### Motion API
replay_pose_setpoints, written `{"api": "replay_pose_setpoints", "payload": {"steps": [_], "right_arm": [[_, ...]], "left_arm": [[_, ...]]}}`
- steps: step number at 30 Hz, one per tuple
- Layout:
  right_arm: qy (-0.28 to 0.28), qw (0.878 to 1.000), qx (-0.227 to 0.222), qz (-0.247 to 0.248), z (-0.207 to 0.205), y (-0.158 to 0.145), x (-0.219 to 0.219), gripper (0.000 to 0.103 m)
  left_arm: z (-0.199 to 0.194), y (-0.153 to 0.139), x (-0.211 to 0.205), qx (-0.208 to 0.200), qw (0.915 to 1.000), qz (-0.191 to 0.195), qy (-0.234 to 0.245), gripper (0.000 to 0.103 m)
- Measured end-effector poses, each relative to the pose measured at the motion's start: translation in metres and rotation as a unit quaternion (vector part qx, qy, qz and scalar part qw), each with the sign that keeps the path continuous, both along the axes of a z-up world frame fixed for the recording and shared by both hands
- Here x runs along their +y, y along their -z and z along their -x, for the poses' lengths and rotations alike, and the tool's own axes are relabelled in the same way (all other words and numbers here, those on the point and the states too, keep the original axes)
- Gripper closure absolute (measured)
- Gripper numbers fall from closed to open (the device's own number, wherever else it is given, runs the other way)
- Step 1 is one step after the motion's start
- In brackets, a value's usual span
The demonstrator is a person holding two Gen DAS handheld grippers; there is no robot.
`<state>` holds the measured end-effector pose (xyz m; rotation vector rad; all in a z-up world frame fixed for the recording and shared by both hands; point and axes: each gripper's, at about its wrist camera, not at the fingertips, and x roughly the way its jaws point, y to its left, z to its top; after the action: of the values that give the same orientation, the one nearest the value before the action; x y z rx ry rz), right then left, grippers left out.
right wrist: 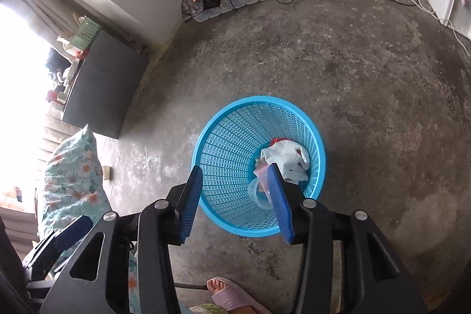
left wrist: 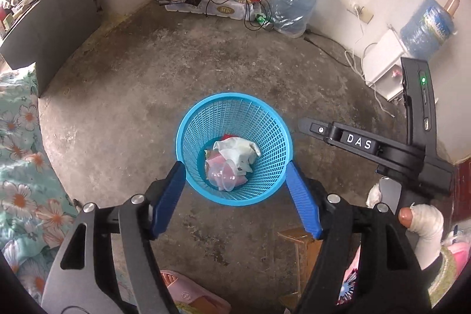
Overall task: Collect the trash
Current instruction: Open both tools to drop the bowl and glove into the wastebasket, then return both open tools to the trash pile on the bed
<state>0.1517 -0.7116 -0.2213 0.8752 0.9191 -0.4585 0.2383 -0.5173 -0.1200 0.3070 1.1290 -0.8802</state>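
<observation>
Blue plastic lattice wastebasket stands upright on rough, stained concrete floor | crumpled white paper and a clear plastic cup lie inside | left gripper over the rim, ribbed blue pads spread, nothing between | right gripper likewise released, empty | pink slipper nearby.

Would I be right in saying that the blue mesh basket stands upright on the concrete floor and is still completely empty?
Not quite: the blue mesh basket does stand upright on the concrete floor, but it is not empty. The left wrist view shows crumpled white paper and a clear plastic cup lying at its bottom.
</observation>
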Motion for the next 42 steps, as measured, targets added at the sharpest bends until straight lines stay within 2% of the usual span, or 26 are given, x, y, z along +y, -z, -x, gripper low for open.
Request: {"api": "replay_pose_setpoints", "payload": {"steps": [2, 6, 8, 13, 15, 18, 24, 26, 31, 37, 40, 42], "right_arm": [[-0.012, 1.000, -0.014, 0.024, 0.011, -0.022, 0.012, 0.056], [-0.039, 0.993, -0.058, 0.090, 0.036, -0.076, 0.048, 0.039], [-0.048, 0.987, -0.084, 0.128, 0.047, -0.105, 0.069, 0.036], [-0.089, 0.961, -0.142, 0.222, 0.054, -0.180, 0.131, 0.015], [-0.115, 0.947, -0.164, 0.250, 0.054, -0.207, 0.160, 0.012], [-0.160, 0.933, -0.192, 0.258, 0.055, -0.240, 0.201, 0.011], [-0.243, 0.916, -0.232, 0.220, 0.056, -0.284, 0.274, 0.011], [-0.269, 0.911, -0.239, 0.202, 0.056, -0.293, 0.300, 0.011], [-0.324, 0.897, -0.250, 0.168, 0.057, -0.309, 0.366, 0.011], [-0.376, 0.883, -0.240, 0.147, 0.038, -0.310, 0.431, 0.011], [-0.418, 0.869, -0.233, 0.121, 0.006, -0.316, 0.463, 0.011], [-0.468, 0.849, -0.228, 0.092, -0.022, -0.322, 0.492, 0.011]], "left_arm": [[0.007, -0.024, 0.022, 0.001, 0.9994, 0.034, -0.004, 0.032], [0.027, -0.073, 0.077, -0.020, 0.9944, 0.103, -0.011, 0.025], [0.038, -0.095, 0.107, -0.038, 0.9913, 0.125, -0.014, 0.022], [0.055, -0.137, 0.190, -0.062, 0.9822, 0.167, -0.059, 0.020], [0.062, -0.152, 0.228, -0.078, 0.9765, 0.180, -0.088, 0.020], [0.076, -0.169, 0.285, -0.111, 0.9659, 0.191, -0.134, 0.020], [0.115, -0.192, 0.410, -0.156, 0.9425, 0.198, -0.219, 0.020], [0.129, -0.200, 0.455, -0.173, 0.9312, 0.200, -0.251, 0.019], [0.158, -0.211, 0.569, -0.209, 0.8949, 0.201, -0.339, 0.017], [0.148, -0.211, 0.675, -0.192, 0.8489, 0.205, -0.447, 0.017], [0.137, -0.206, 0.711, -0.195, 0.8267, 0.209, -0.485, 0.017], [0.129, -0.197, 0.728, -0.184, 0.8149, 0.216, -0.505, 0.017]]}}
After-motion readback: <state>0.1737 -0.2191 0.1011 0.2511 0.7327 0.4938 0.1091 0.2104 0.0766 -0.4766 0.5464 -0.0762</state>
